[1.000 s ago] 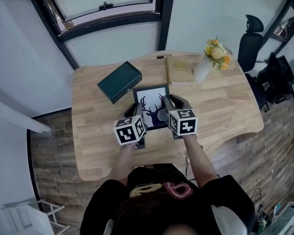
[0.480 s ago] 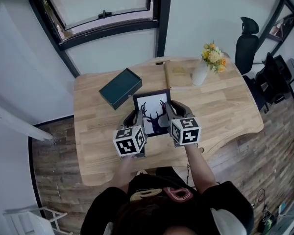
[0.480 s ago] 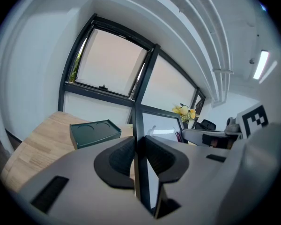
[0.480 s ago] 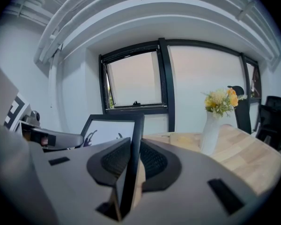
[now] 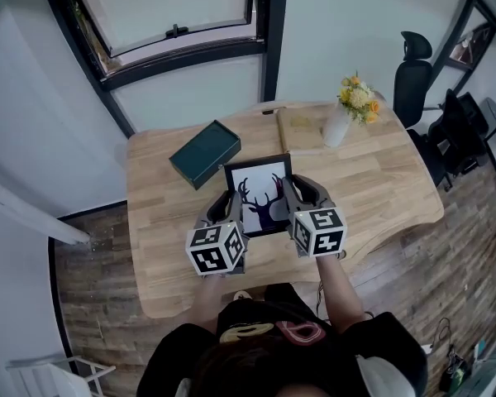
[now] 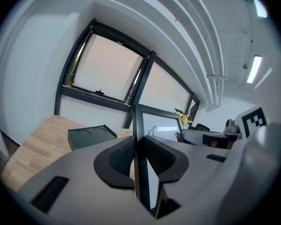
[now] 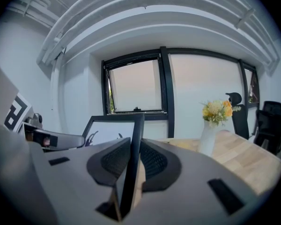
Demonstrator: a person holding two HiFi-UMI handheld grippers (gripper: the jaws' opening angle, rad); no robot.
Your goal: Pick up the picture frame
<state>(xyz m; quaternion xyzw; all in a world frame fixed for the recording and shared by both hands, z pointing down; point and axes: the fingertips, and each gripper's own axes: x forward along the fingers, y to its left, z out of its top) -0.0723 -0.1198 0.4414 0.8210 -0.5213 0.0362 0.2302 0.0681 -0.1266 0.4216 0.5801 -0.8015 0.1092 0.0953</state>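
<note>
Left hand-held gripper (image 6: 139, 161): jaws clamped on the left edge of the picture frame (image 5: 262, 195), black edge pinched between both dark pads. Right hand-held gripper (image 7: 131, 162): same, clamped on the frame's right edge, with the edge running up between the pads.

In the head view the frame sits between the two grippers, left one at its 9 o'clock side and right one at its 3 o'clock side. Marker cubes are at the frame's 7 and 5 o'clock, near the person. The frame is black with a white picture of a dark deer head with antlers. It is over the middle of the desk (image 5: 380, 180); cannot tell if its bottom edge is clear of the wood.

Dark green box (image 5: 204, 154) lies flat on the desk at the frame's 10 o'clock, near but apart. Tan book (image 5: 302, 126) lies at 1 o'clock, just past the frame's top edge. White vase (image 5: 337, 125) with yellow and orange flowers stands upright beside the book, at about 2 o'clock. Black office chair (image 5: 413, 73) stands off the desk, farther out at 2 o'clock. Black-framed window (image 5: 174, 7) is at 12 o'clock, beyond the desk. Wood plank floor (image 5: 91, 255) is at 9 o'clock.
</note>
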